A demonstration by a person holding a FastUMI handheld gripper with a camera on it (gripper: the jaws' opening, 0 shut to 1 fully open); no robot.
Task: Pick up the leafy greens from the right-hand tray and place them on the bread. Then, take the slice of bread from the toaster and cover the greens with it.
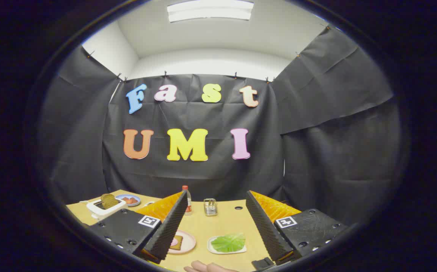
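My gripper [216, 218] is open, high above the wooden table [226, 223], with nothing between its fingers. Below and between the fingers lies a white tray [214, 249] holding the green leafy greens [228, 242]. Left of it, partly hidden by the left finger, a pink plate [187, 241] carries a slice of bread [177, 242]. Beyond the left finger, a white toaster [105, 208] stands with a brown slice of bread [109, 200] sticking up from its slot.
A bottle with a red cap [186, 200] and a small metal rack [210, 207] stand at the table's back. A blue plate with red pieces [128, 200] sits behind the toaster. A person's hand [203, 267] rests at the near table edge.
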